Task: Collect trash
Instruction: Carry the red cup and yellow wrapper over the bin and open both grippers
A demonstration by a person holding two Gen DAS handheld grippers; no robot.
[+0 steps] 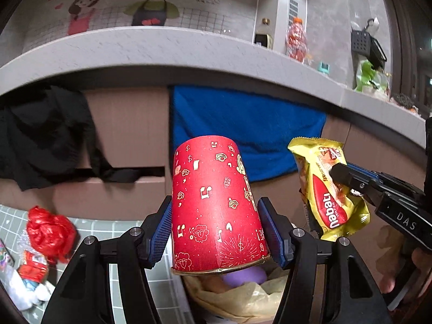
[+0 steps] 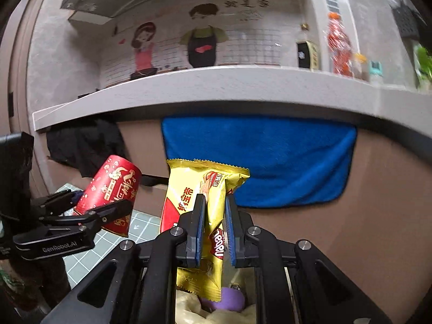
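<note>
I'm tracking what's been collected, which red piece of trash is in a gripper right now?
The red paper cup, upside down between the left gripper pads. The crumpled red plastic bag lies loose on the green mat.

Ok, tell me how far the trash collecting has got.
Done: the lined bin below both grippers already holds a purple item.
In hand: the left gripper clamps an upside-down red paper cup, and the right gripper pinches a yellow wafer wrapper; both hang above the bin, unreleased.
Left: the red plastic bag and the small wrappers beside it on the mat.
</note>
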